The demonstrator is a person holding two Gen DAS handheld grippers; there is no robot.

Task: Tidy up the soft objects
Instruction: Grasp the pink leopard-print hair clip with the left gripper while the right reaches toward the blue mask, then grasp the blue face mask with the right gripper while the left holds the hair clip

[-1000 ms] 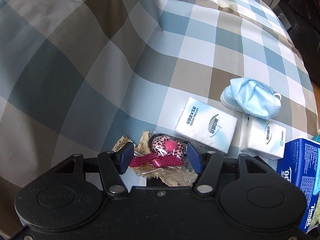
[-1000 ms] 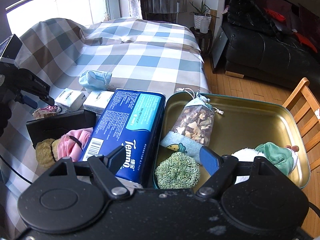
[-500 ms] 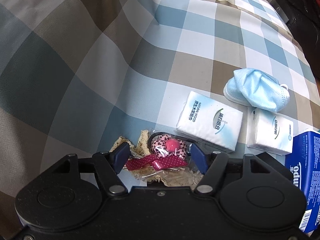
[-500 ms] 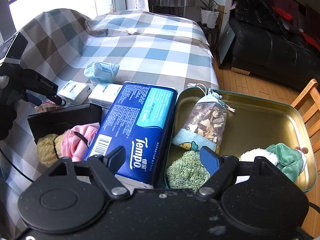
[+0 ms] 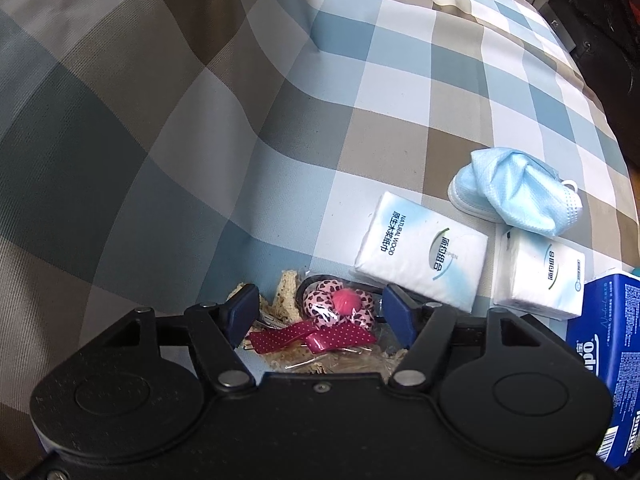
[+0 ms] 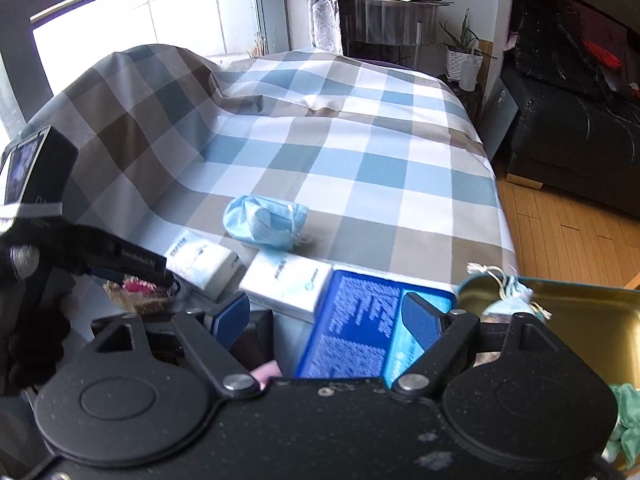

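Light source: daylight came through the window [image 6: 152, 20], which was blown out white.
Shadows: soft, falling toward the camera beside the checked cover [image 5: 280, 128].
Blur: the blue tissue pack [image 6: 360, 332] smeared in the right view.
Edges: fisheye bending, dark corners.

home | checked bedspread [image 6: 360, 152], black sofa [image 6: 580, 120] (leather), houseplant [image 6: 464, 48]

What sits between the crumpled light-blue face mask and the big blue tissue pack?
One small white tissue packet lies between the mask and the blue pack; the left wrist view shows it, and the right wrist view agrees.
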